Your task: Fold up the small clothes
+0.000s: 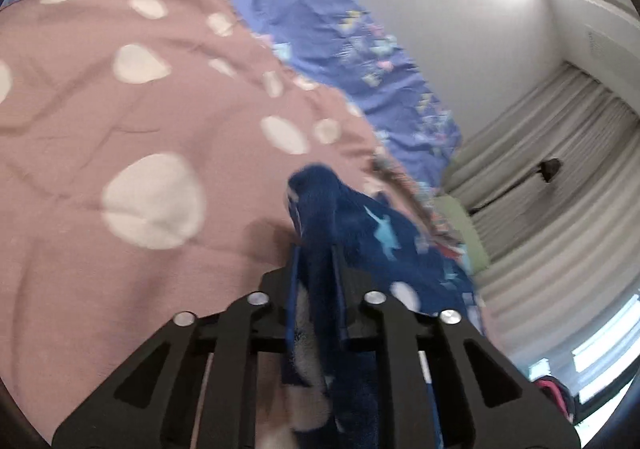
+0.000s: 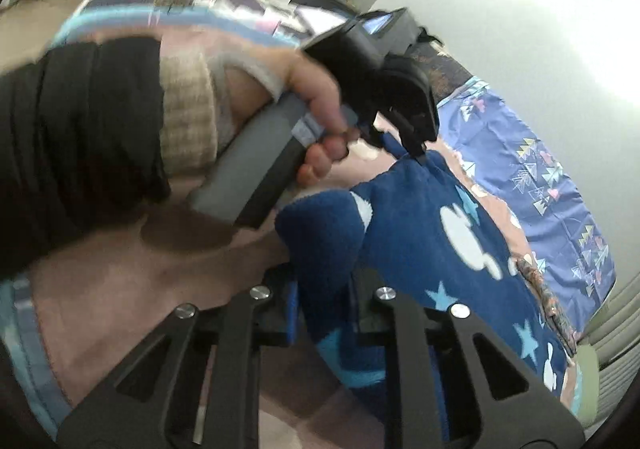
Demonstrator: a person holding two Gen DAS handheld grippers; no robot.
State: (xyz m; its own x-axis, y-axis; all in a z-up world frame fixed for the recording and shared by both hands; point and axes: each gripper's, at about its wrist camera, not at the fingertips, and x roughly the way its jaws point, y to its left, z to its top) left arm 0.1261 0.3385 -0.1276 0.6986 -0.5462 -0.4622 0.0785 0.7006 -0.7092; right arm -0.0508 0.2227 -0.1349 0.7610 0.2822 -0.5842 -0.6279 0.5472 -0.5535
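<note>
— Black fingers (image 1: 298, 313) of the left gripper (image 1: 316, 273) sit closest. What is between them?

— Fuzzy blue cloth with stars (image 1: 360, 237). The left gripper is pinching one edge of it.

— And the right gripper (image 2: 324, 289)?

— It is squeezed tight on another bunch of the same blue cloth. The rest of the cloth spreads out ahead of it and to its right, on the pink blanket with white spots (image 1: 140, 129).

— What is past the right gripper?

— A hand (image 2: 304, 105) holding the left gripper's gray handle (image 2: 256, 157). A purple sheet (image 2: 540, 169) lies farther off.
</note>
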